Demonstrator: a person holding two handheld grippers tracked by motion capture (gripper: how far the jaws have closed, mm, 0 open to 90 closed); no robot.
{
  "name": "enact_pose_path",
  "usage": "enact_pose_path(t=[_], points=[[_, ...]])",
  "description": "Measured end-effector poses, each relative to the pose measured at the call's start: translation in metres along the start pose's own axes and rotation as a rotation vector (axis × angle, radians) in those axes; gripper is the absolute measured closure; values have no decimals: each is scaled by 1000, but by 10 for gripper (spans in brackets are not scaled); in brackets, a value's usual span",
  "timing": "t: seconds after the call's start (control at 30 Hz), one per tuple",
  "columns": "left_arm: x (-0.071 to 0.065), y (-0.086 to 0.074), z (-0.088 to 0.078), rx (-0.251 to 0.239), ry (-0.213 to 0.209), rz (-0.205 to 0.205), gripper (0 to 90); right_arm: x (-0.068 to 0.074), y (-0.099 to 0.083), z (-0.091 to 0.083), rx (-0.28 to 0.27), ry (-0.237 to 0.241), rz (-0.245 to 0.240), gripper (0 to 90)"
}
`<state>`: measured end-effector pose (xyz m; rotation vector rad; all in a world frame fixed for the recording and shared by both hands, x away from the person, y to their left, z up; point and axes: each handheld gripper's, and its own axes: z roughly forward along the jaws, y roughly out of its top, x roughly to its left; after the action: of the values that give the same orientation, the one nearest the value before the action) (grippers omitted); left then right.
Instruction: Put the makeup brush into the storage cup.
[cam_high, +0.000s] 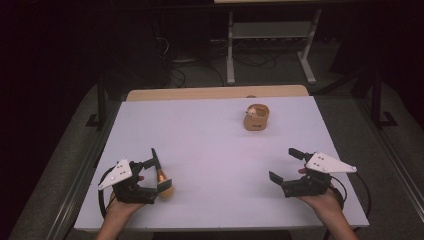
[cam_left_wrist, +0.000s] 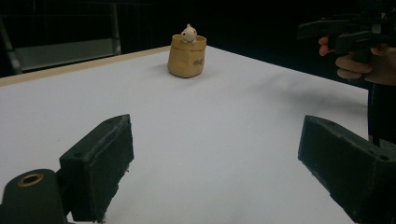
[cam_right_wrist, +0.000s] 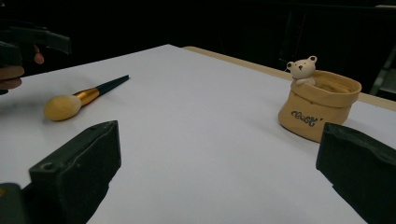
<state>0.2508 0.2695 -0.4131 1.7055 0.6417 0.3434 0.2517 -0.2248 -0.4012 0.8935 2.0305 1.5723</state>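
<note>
Makeup brush (cam_high: 163, 181): lies flat on the white worktop (cam_high: 210, 150), near your left corner. Dark handle tip points away from you, gold ferrule in the middle, round tan bristle head toward your edge. From the right gripper view the brush (cam_right_wrist: 80, 99) lies by itself on the bare surface, with nothing gripping it.

Left claw (cam_high: 157, 172): your left hand (cam_high: 120, 212) holds it low over the worktop, right at the brush. In the high view the brush lies between the two black jaws, one by the handle tip, one by the bristle head. Jaws spread wide; whether either one touches the brush you cannot tell from here. In the left gripper view the left claw (cam_left_wrist: 215, 158) stands open with white worktop between the jaws.

Right claw (cam_high: 285, 165): your right hand (cam_high: 327, 202) holds it near your right corner, well apart from the brush. Jaws spread wide, nothing between them. The right gripper view has the right claw (cam_right_wrist: 217, 163) open over bare worktop.

Tan fabric pouch (cam_high: 256, 118): stands upright toward the far side of the worktop, right of centre, well apart from both claws. A small bear figure (cam_right_wrist: 302, 70) peeks over its rim; dark lettering on the front.

Beyond the far edge: dark floor, a grey metal frame (cam_high: 270, 45), cables.
</note>
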Motion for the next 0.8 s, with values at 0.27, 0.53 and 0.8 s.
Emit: enact_pose_path(t=[0.27,0.53,0.8], points=[[-1,2,1,2,-2,6,99,1,0,1,1,0,8,0],[2,5,2,-11,-2,10,99,-2,-1,-4,-10,-8,12,0],[4,9,4,-12,-7,19,100,-5,0,-6,-23,-22,18,0]])
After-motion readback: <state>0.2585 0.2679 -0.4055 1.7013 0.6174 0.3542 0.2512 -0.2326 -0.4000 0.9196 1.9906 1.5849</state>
